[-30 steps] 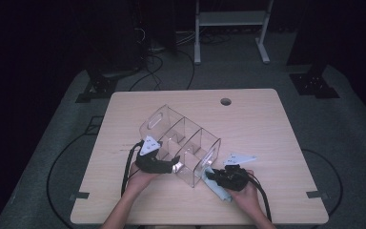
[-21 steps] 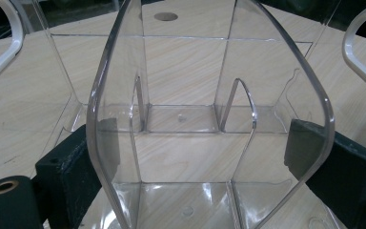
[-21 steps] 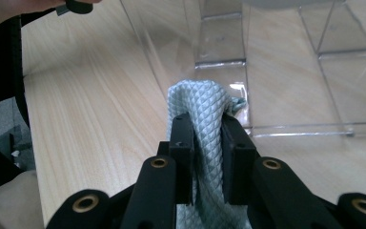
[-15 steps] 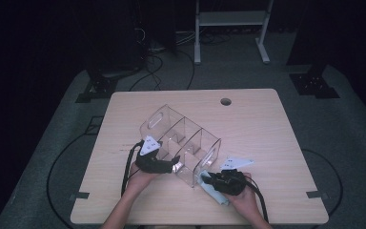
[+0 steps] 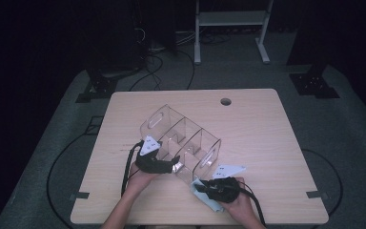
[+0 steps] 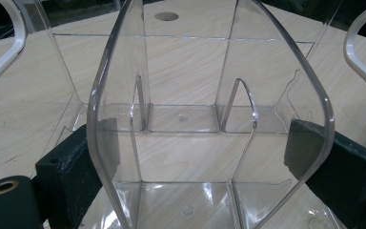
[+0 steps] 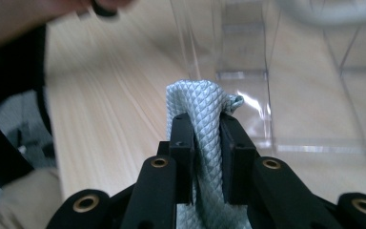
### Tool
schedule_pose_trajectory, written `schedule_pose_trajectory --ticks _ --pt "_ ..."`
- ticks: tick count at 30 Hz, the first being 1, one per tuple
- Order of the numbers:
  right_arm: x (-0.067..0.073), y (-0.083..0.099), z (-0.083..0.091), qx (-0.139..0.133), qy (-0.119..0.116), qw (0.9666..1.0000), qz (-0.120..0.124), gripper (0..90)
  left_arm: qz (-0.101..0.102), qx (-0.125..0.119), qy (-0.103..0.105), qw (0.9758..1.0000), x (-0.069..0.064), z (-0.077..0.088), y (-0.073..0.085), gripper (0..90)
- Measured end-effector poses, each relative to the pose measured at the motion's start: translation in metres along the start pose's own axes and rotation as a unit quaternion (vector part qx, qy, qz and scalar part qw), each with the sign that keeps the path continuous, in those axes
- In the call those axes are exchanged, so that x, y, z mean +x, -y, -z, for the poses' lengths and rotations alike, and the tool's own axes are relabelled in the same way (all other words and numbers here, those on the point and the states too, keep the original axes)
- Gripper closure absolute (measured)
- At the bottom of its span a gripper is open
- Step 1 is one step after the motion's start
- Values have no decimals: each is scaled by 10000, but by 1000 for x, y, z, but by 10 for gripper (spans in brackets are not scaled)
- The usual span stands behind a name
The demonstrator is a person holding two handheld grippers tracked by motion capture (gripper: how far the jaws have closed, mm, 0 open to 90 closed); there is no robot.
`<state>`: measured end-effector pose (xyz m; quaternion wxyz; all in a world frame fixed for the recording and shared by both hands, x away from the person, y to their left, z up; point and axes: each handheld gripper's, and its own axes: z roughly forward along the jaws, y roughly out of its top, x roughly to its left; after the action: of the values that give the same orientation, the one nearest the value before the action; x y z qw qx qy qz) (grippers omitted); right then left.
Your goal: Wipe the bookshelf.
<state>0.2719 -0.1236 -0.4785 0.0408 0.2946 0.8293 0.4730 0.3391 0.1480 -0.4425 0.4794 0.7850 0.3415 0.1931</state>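
Note:
A clear plastic organizer with several compartments and a handle cut-out at each end stands mid-table. My left gripper grips its near end; in the left gripper view the black jaws press on both sides of the organizer, set wide. My right gripper is by the organizer's near right corner and is shut on a light blue-grey cloth. In the right gripper view the diamond-weave cloth bulges up between the jaws, with the organizer's wall just beyond.
The wooden table has a round cable hole near its far edge. Black cables trail from both grippers over the near edge. On the floor behind stand a white rack and dark stand feet.
My right gripper has carried the cloth leftward, closer to the organizer's near right corner. The left gripper and the organizer have stayed put.

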Motion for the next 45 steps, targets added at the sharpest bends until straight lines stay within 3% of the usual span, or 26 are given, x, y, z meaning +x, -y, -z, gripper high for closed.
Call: schedule_pose_trajectory --ticks 3,7,8,11,16,17,20,22,25,26,29,35,41,45 --pt "-1 1 -3 109 30 9999 -10 772 -4 5 5 10000 0 0 0 80" --pt "1 -6 8 -139 54 9999 33 771 -3 2 13 10000 0 0 0 80" --pt "2 -12 17 -351 59 9993 66 769 -4 11 30 10000 0 0 0 80" --pt "1 -12 19 -403 72 9991 53 767 -28 15 40 10000 0 -1 0 80" --pt "-11 -2 8 -81 128 9997 -180 769 -41 29 58 10000 0 0 0 80" --pt "-8 -4 10 -114 173 9997 -150 770 -39 27 68 10000 0 0 0 80" --pt "-1 -18 28 -565 141 9983 -16 769 -56 53 105 9999 0 0 0 80" --pt "-1 -22 35 -681 144 9976 16 768 -110 102 118 9998 0 1 0 80" --pt "-4 -17 33 -651 162 9977 -63 768 -71 68 122 9999 -1 0 0 80" --pt "-10 -9 23 -394 222 9989 -149 768 -86 70 133 9998 -1 1 0 80" --pt "-10 -9 22 -360 204 9990 -196 769 -96 75 154 9998 -1 1 0 80" --pt "12 -27 40 -764 70 9970 120 768 -126 84 239 9996 -1 2 0 80" --pt "9 -31 49 -875 211 9959 45 769 -128 88 238 9996 -4 1 0 80" --pt "24 -36 47 -807 257 9958 338 769 -177 94 294 9994 -3 2 0 80"
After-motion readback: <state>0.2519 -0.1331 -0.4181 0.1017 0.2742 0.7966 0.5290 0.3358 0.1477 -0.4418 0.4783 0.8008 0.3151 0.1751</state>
